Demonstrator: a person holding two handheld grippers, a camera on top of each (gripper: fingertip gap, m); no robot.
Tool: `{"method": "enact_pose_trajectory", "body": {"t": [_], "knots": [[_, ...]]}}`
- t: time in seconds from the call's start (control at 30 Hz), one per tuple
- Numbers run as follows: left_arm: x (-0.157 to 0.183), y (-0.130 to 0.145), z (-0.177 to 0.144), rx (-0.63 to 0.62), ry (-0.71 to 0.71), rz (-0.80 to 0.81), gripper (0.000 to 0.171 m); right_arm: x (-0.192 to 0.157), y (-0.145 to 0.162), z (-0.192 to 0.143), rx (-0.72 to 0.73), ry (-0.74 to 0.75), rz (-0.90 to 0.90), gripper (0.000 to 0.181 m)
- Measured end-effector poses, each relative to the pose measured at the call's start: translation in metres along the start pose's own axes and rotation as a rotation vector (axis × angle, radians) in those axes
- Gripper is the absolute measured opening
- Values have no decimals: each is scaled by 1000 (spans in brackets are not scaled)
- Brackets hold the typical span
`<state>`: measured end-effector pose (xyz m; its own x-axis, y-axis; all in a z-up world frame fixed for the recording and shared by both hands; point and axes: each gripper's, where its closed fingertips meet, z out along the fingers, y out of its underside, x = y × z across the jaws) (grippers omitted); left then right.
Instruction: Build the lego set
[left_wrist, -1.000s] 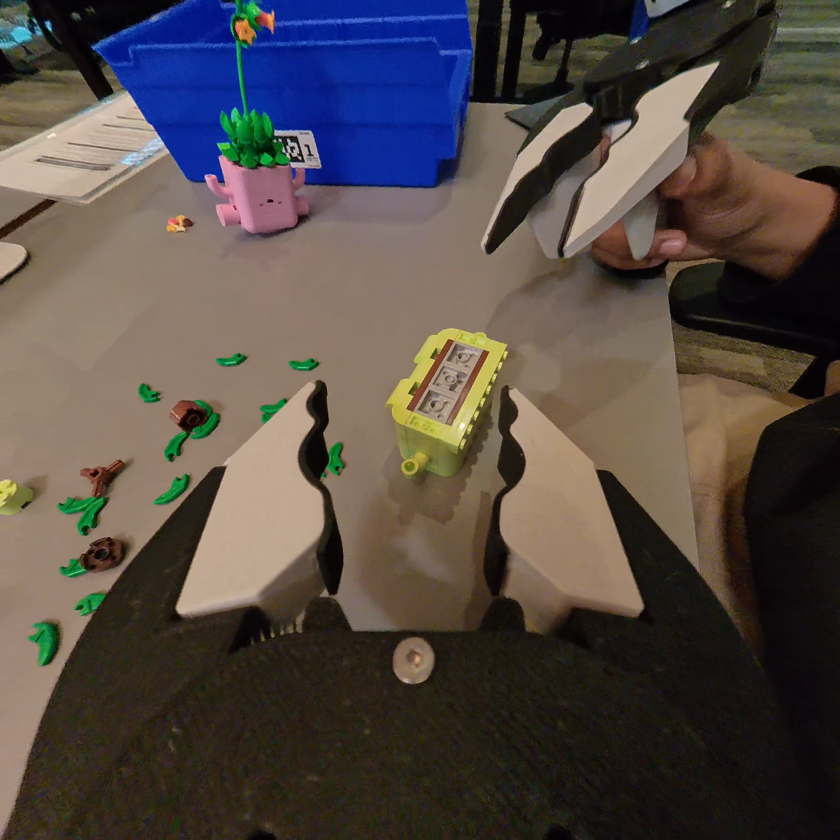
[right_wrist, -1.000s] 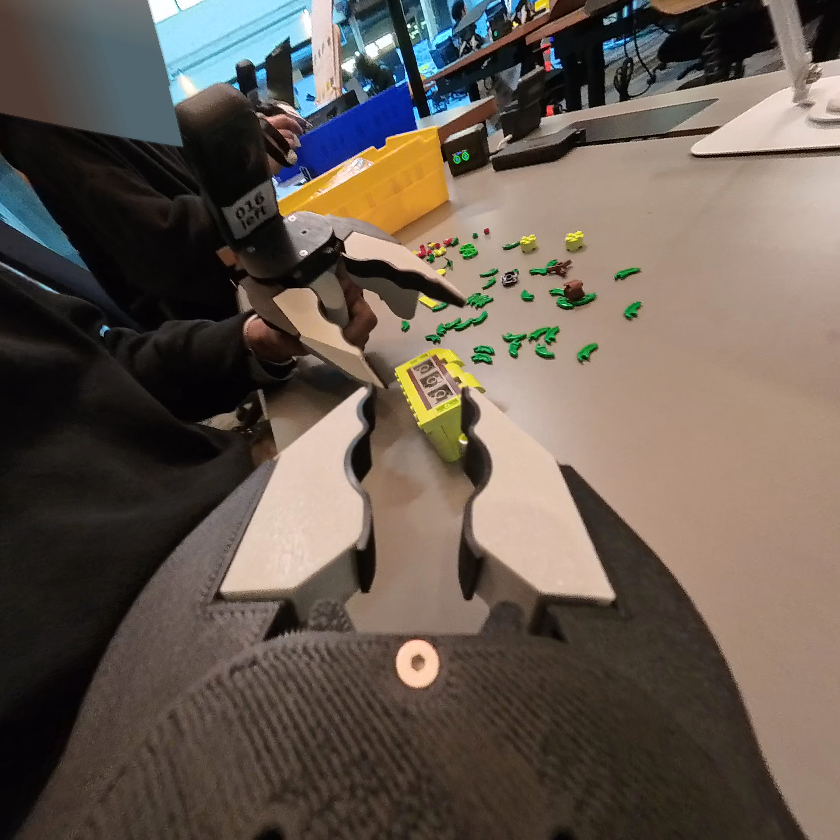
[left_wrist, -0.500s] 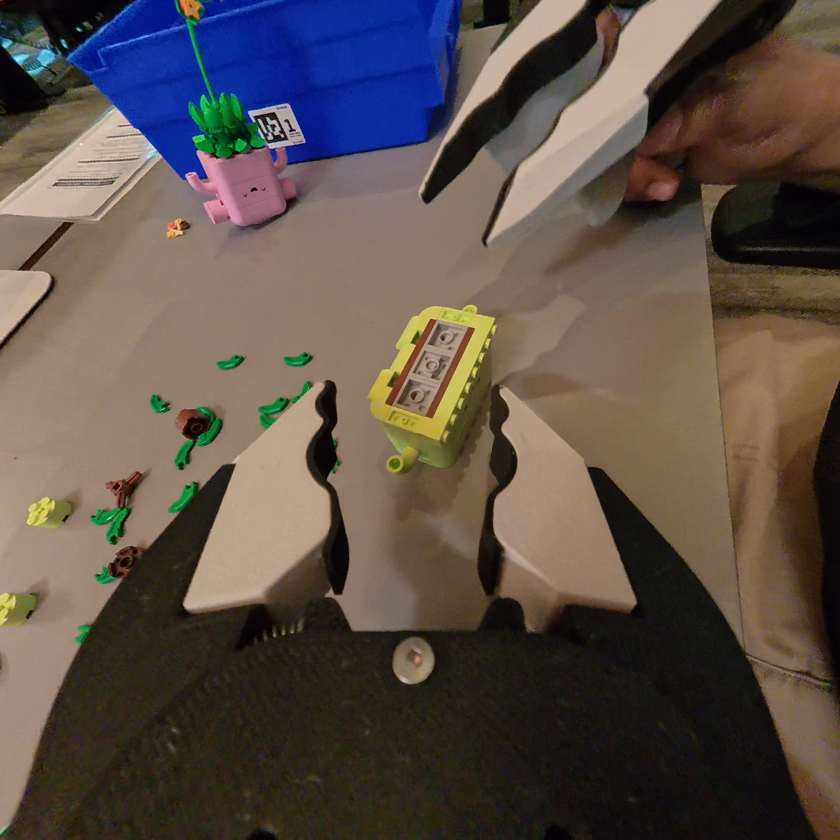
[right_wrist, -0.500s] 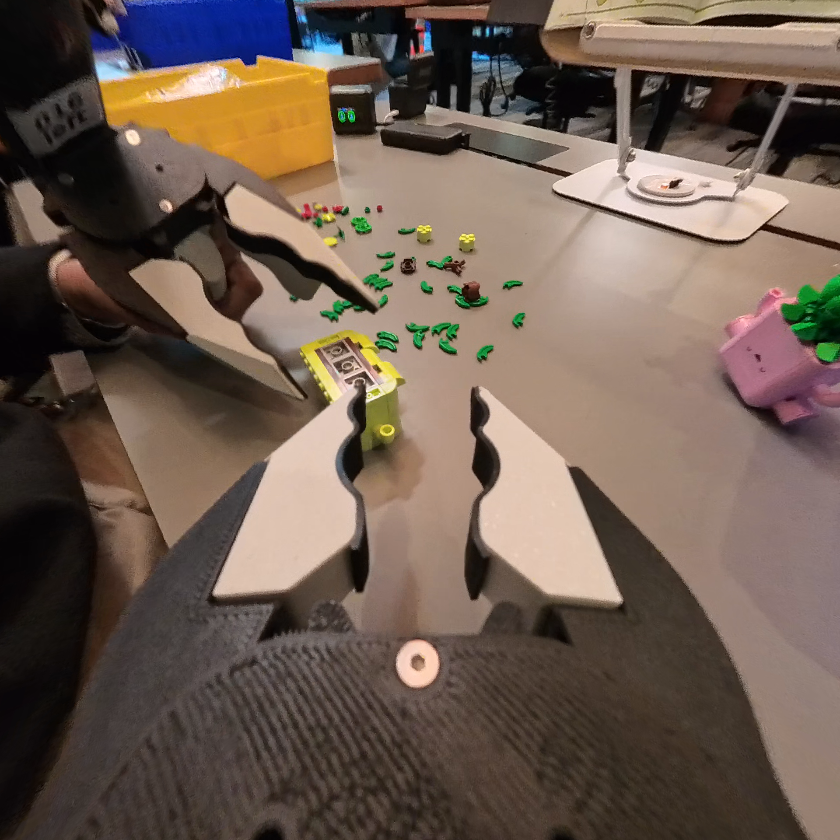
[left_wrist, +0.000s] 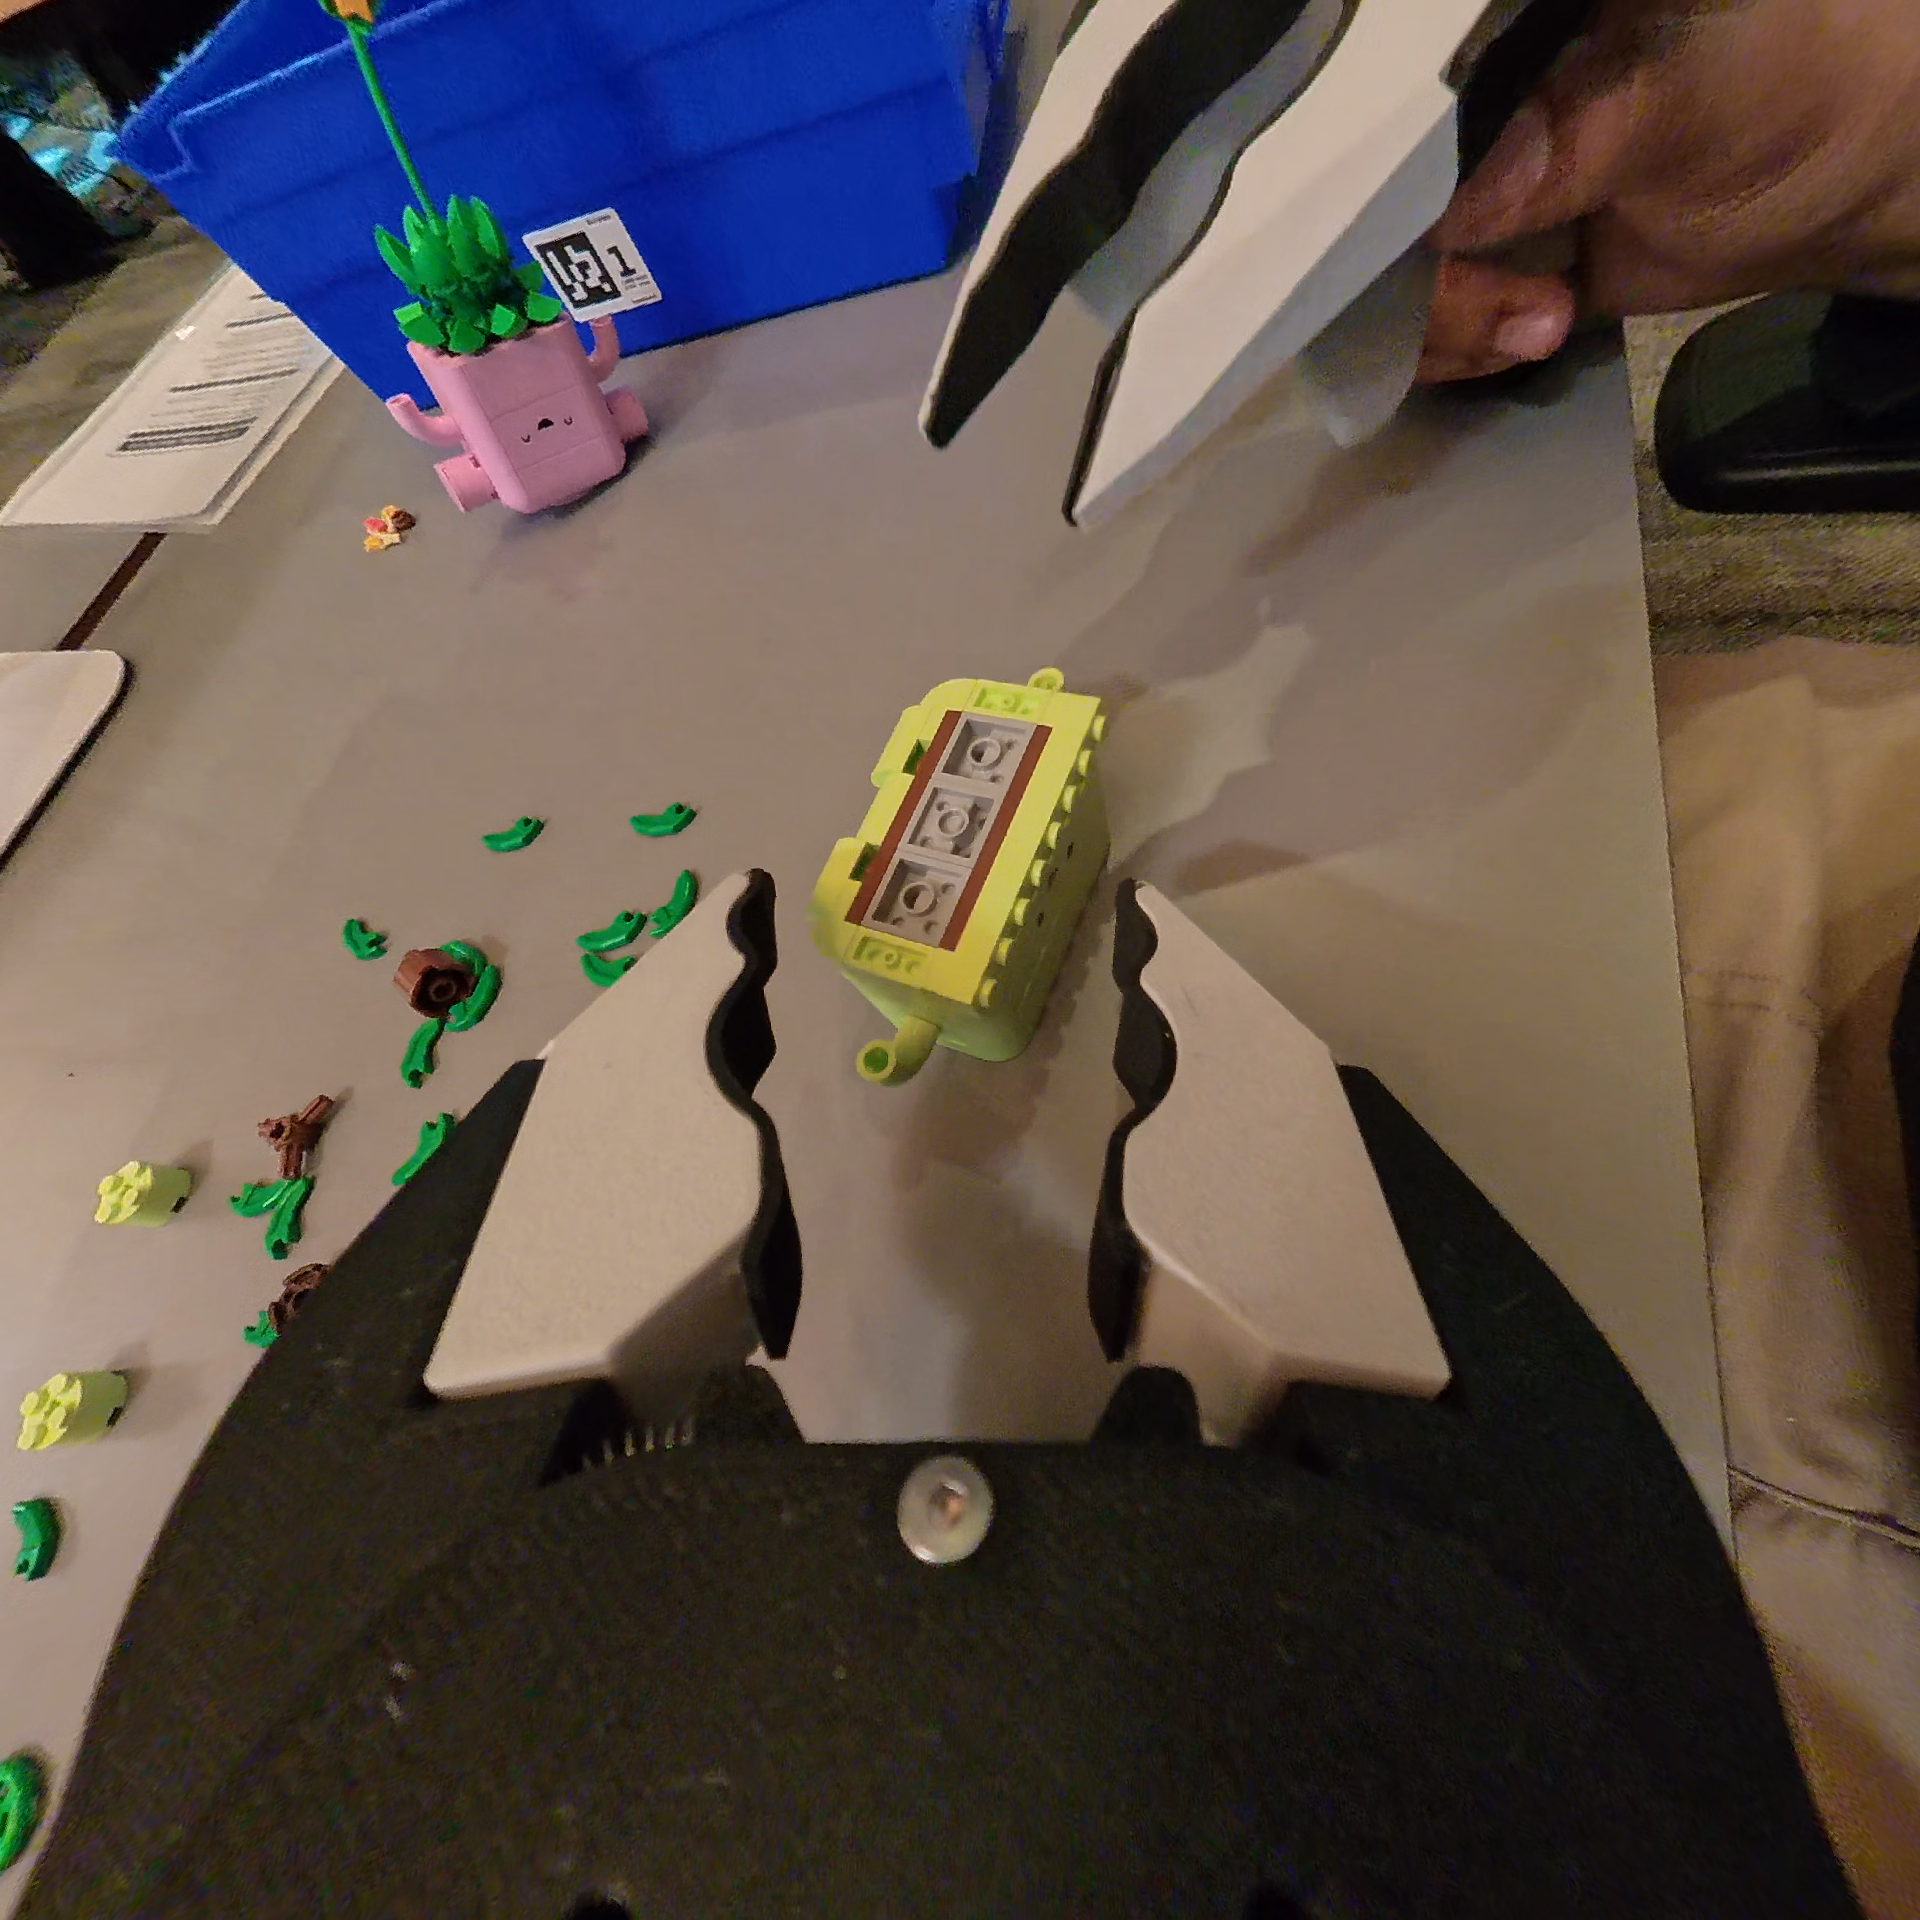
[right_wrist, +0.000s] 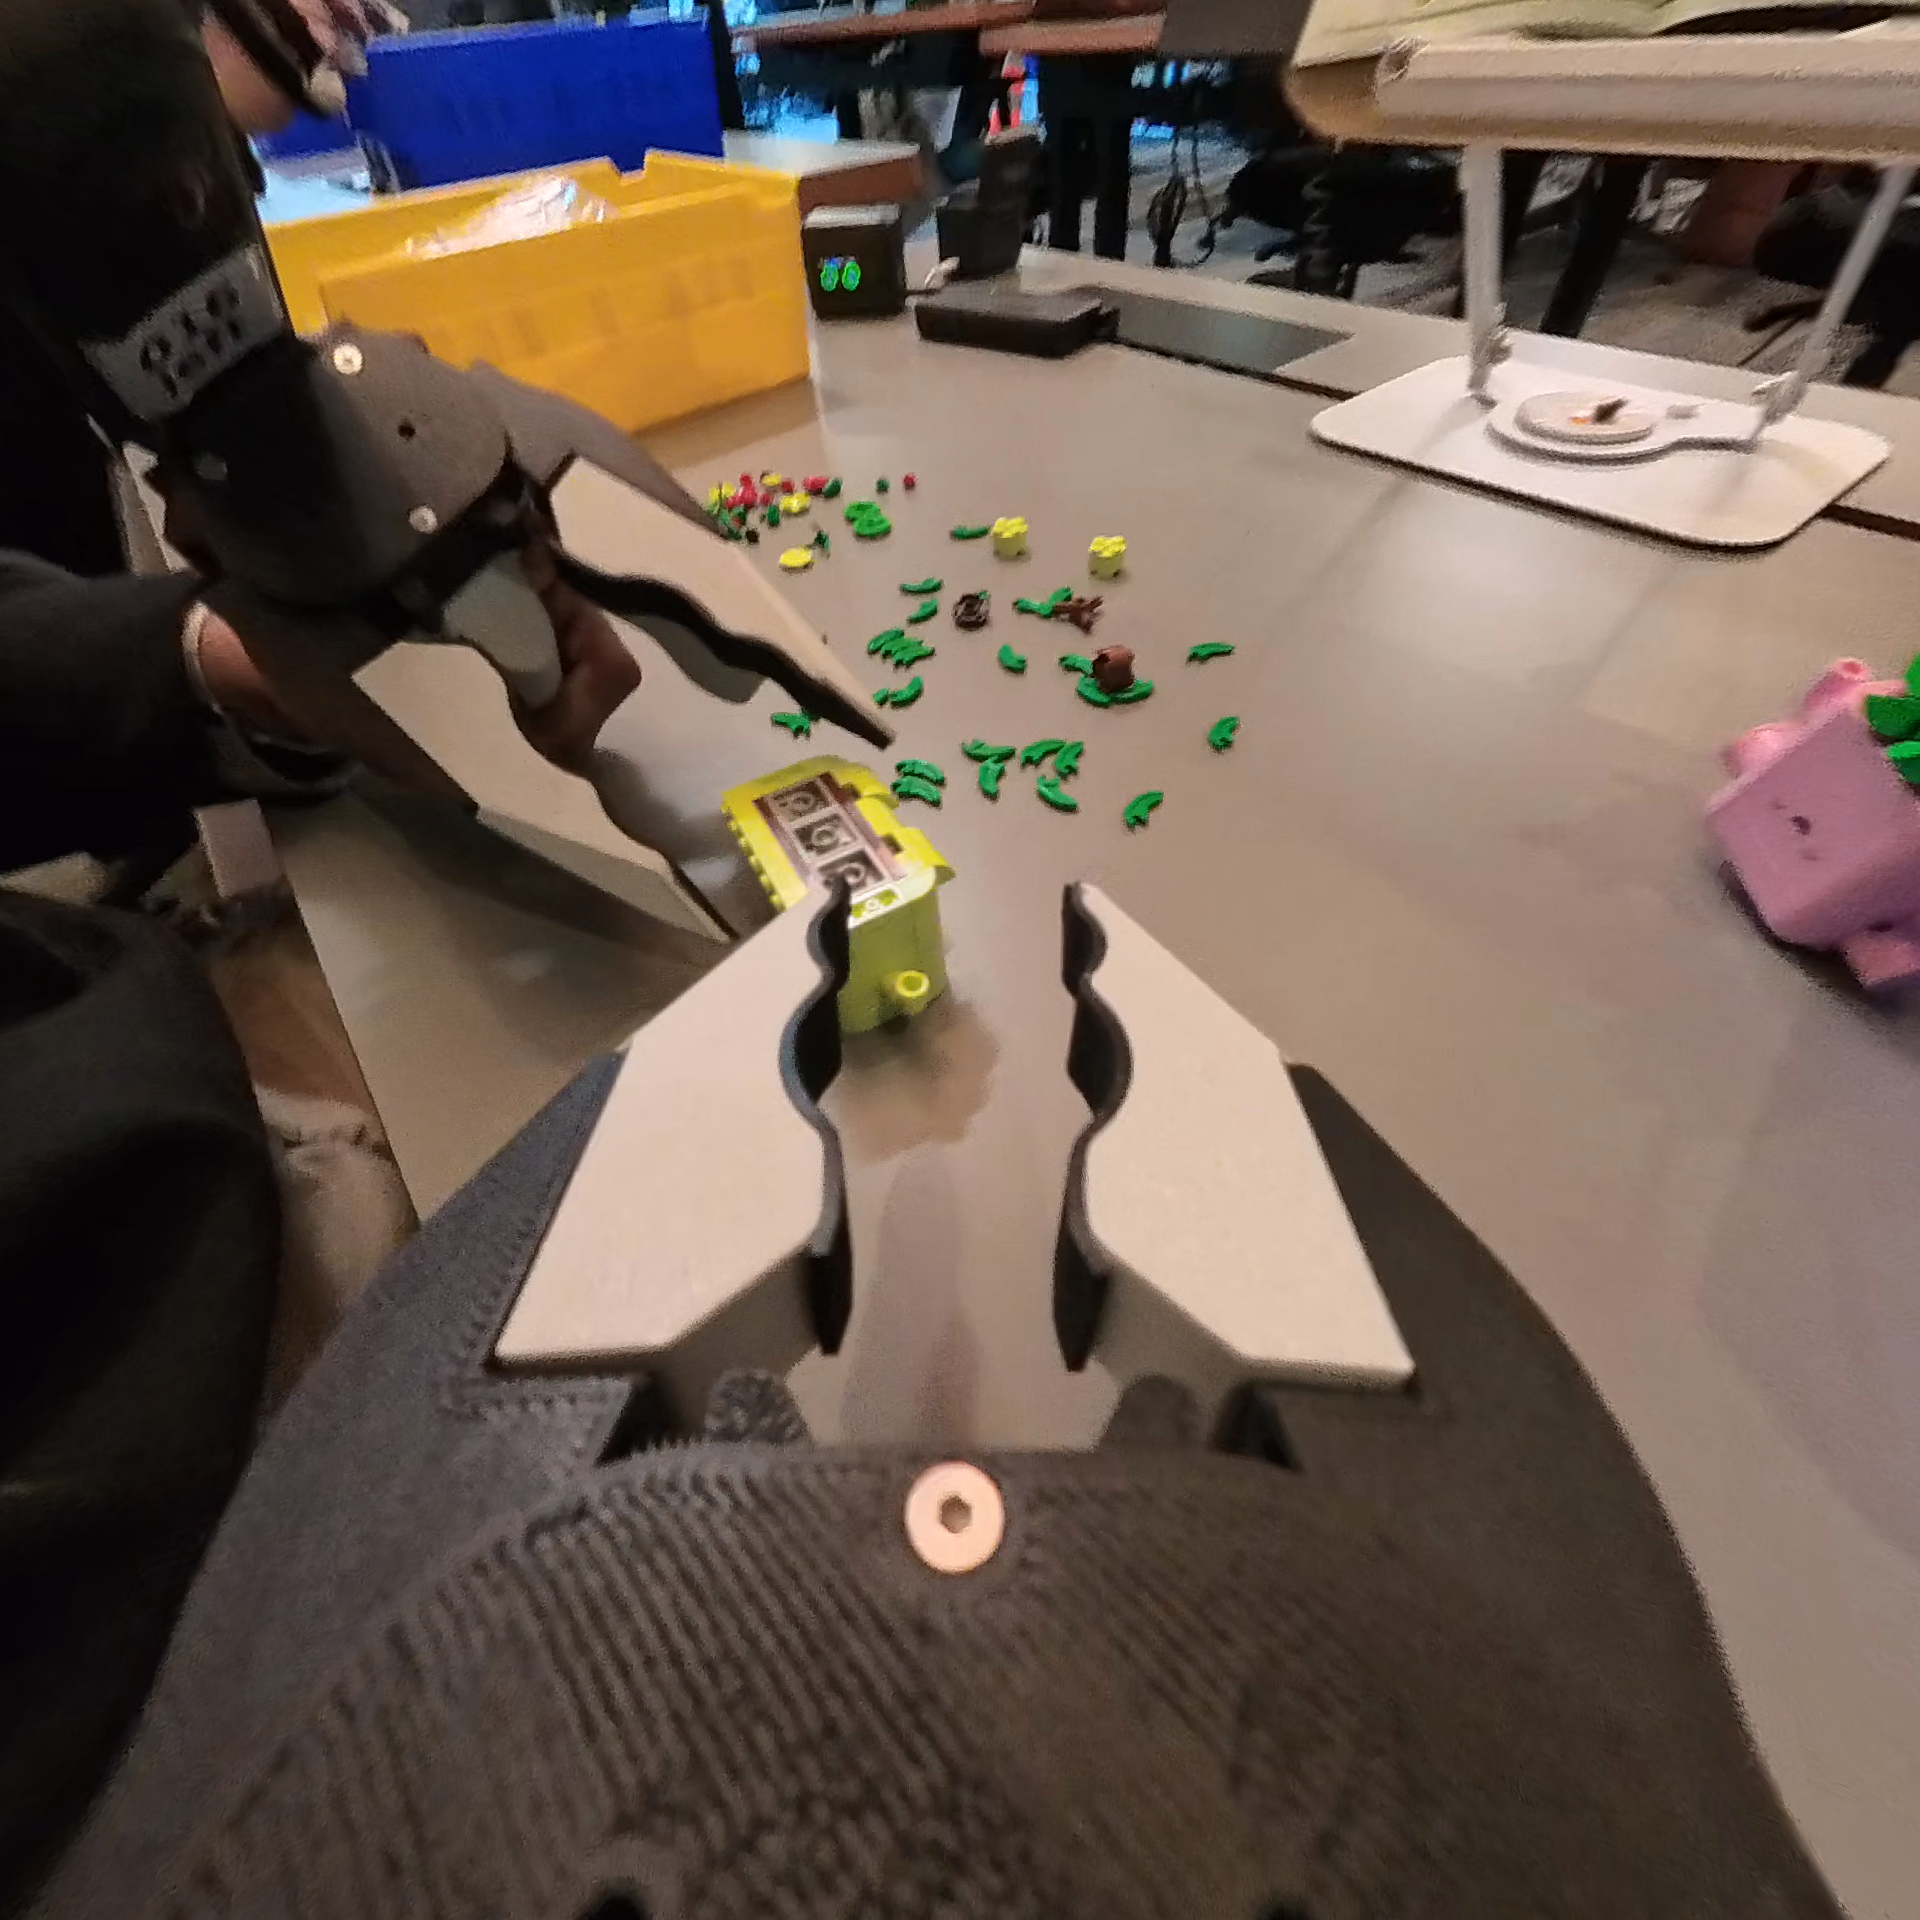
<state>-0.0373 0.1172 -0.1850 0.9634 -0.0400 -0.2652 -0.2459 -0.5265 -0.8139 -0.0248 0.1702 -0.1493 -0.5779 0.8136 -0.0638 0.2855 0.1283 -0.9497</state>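
Observation:
A lime-green lego pot (left_wrist: 966, 873) with grey studs and brown strips on top lies on the grey table (left_wrist: 727, 623); it also shows in the right wrist view (right_wrist: 852, 883). My left gripper (left_wrist: 943, 904) is open and empty, its tips either side of the pot's near end. My right gripper (right_wrist: 948, 902) is open and empty, just right of the pot; it also shows in the left wrist view (left_wrist: 1003, 468), above and beyond the pot. Green leaf pieces (left_wrist: 613, 930), brown pieces (left_wrist: 431, 977) and lime pieces (left_wrist: 140, 1193) lie scattered to the left.
A finished pink lego pot with a green plant (left_wrist: 520, 405) stands before a blue bin (left_wrist: 623, 135). A yellow bin (right_wrist: 582, 281) and a white stand base (right_wrist: 1600, 457) sit at the far side. The table's edge (left_wrist: 1652, 935) runs close on the right. The grippers' ends are close to 7 centimeters from one another.
My left gripper has moved forward, so its tips now flank the lime pot. My right gripper has swung right and away from the pot, which has not moved.

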Motion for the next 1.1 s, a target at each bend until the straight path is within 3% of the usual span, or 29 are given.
{"method": "enact_pose_trajectory", "body": {"t": [0.53,0.73,0.9,1.1], "knots": [[-7,14,-1,-63,-54,53,64,-6,9,7,-69,-18,-6,45],[-10,14,-8,-36,-15,7,49,-6,10,8,-77,-24,1,45],[-3,21,-2,-92,14,35,38,-6,10,8,-76,-27,5,45],[0,14,15,-117,29,28,37,0,1,1,-9,-17,46,43]]}}
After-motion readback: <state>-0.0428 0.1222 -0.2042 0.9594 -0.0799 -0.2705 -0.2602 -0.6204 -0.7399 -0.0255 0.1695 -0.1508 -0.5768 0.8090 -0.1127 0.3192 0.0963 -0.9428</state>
